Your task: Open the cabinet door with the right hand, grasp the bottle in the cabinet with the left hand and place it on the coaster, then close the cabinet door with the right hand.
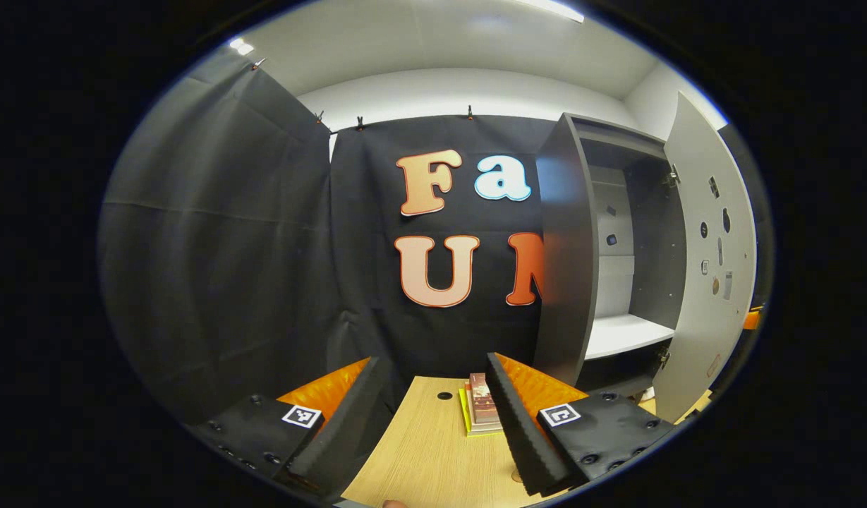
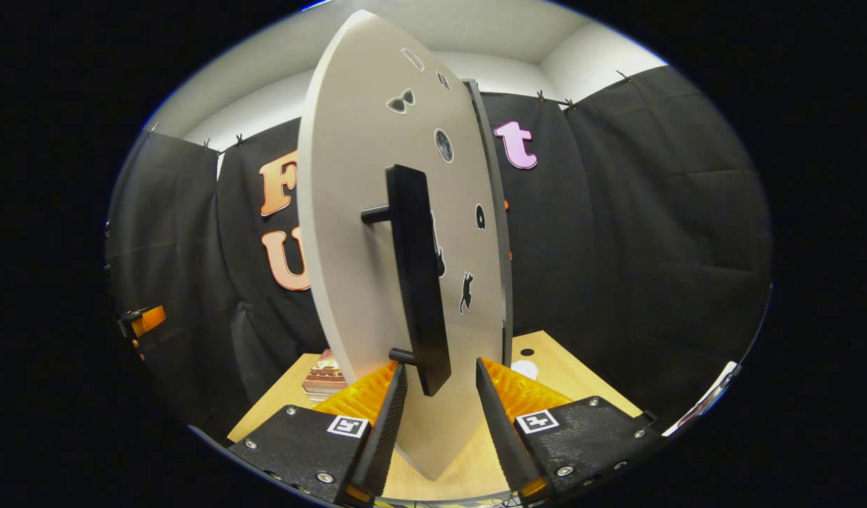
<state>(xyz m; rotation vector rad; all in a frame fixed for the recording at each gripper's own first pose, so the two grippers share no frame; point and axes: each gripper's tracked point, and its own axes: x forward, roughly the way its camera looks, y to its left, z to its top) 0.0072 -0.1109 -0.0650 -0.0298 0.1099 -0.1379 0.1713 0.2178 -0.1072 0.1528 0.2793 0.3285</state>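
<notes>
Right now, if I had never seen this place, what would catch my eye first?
In the right gripper view, a pale cabinet door swung open looms up close, its long black handle standing just above the gap of the open right tongs. In the left gripper view, the grey cabinet stands open on the right, a white shelf inside, and a small stack of books lies on the wooden table between the open left tongs.

Grey cabinet (image 1: 567, 240) at three o'clock, its pale door (image 1: 708, 268) swung wide open; black bar handle (image 2: 415, 279) upright
</notes>
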